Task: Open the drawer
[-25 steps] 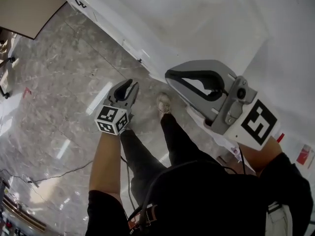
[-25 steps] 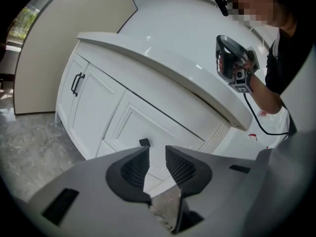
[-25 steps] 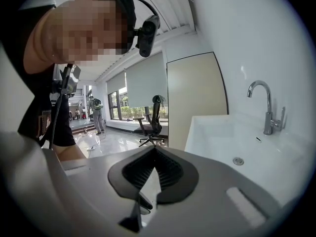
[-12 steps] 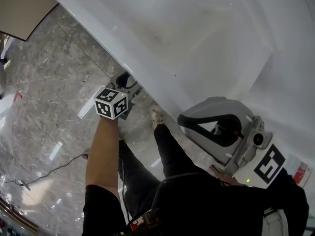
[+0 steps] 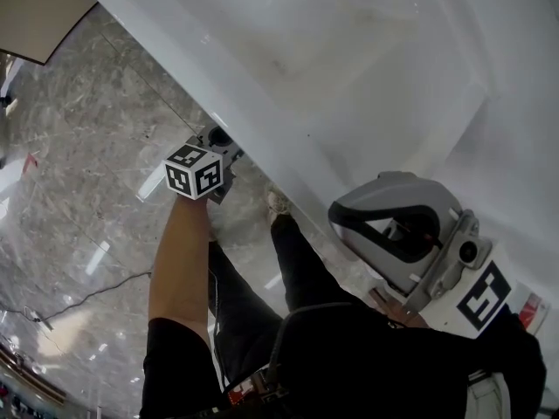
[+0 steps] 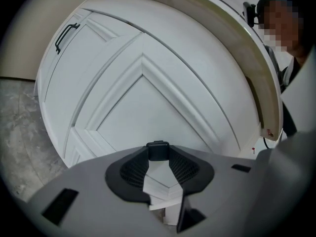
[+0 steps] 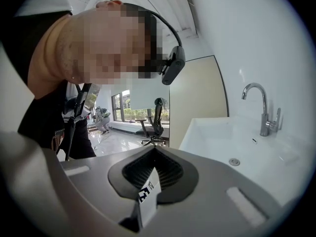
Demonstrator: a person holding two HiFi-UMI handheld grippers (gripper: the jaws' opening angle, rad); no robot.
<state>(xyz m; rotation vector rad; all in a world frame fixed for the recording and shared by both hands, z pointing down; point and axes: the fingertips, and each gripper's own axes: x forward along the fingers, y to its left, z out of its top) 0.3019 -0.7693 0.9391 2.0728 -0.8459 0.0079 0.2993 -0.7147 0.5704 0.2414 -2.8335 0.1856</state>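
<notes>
The left gripper (image 6: 158, 157) fingers have just been closing and appear to pinch a black handle (image 6: 158, 149) at their tips, on the drawer front (image 6: 148, 98) under the desk (image 5: 175, 46) edge. The right gripper (image 5: 339, 218), at 4 o'clock above the desk, has its fingers pressed together, empty. Risk: so shallow a hold may slip on an off-axis pull, or the drawer may strike the shoe (image 5: 278, 203) at 5 o'clock.
</notes>
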